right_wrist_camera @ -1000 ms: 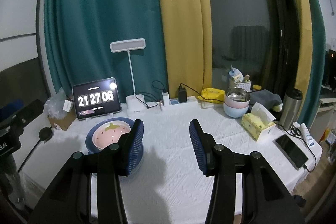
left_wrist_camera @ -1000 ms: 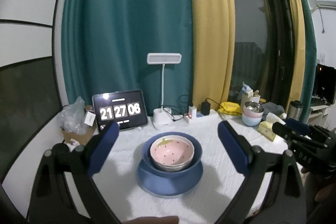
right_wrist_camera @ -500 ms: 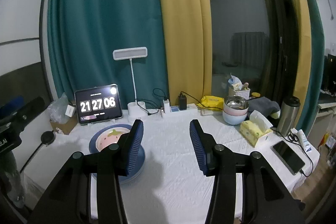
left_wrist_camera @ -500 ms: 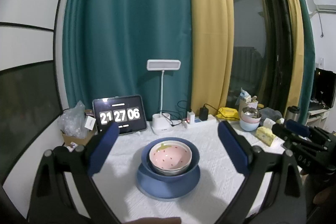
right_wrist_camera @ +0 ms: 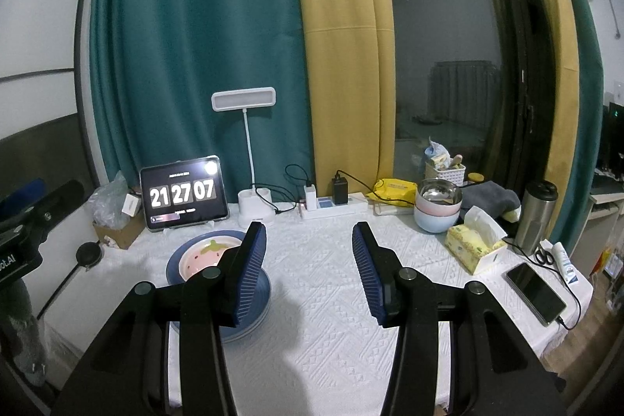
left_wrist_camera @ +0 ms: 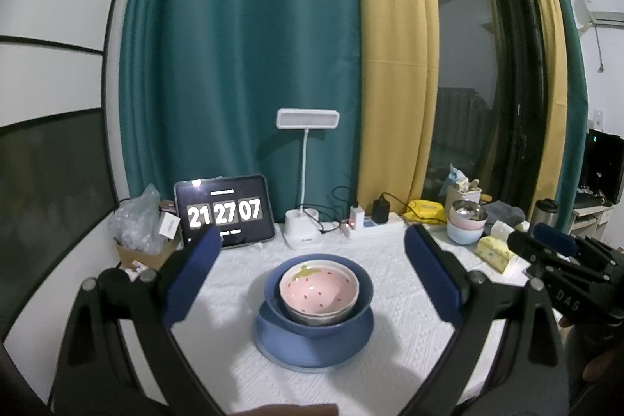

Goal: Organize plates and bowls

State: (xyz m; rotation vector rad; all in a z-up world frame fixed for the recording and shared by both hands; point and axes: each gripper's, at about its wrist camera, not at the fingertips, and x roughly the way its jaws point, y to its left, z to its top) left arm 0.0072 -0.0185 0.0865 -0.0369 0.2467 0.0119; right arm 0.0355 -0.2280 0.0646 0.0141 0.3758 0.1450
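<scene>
A pink strawberry-patterned bowl (left_wrist_camera: 319, 293) sits nested inside a blue bowl (left_wrist_camera: 318, 316), and that blue bowl stands on a blue plate (left_wrist_camera: 312, 347), the whole stack resting on the white tablecloth (left_wrist_camera: 390, 369). Behind the stack, a tablet (left_wrist_camera: 224, 211) showing a clock leans at the back edge of the table, and a white desk lamp (left_wrist_camera: 302, 221) stands just right of the tablet. Further right of the stack, near the back, a second pile of bowls (right_wrist_camera: 436, 207) (a metal one on top of pink and pale blue) stands beside a yellow tissue box (right_wrist_camera: 474, 246).

The left gripper (left_wrist_camera: 312, 269) hangs in front of the stack with its jaws spread wide; the stack shows between its blue pads but well beyond them, and nothing is gripped. The right gripper (right_wrist_camera: 310, 268) hovers over bare tablecloth to the right of the stack, its jaws parted about halfway and empty; its left finger (right_wrist_camera: 249, 275) hides part of the stack from that camera. A phone (right_wrist_camera: 536, 293) lies at the table's right end, far from the stack.
</scene>
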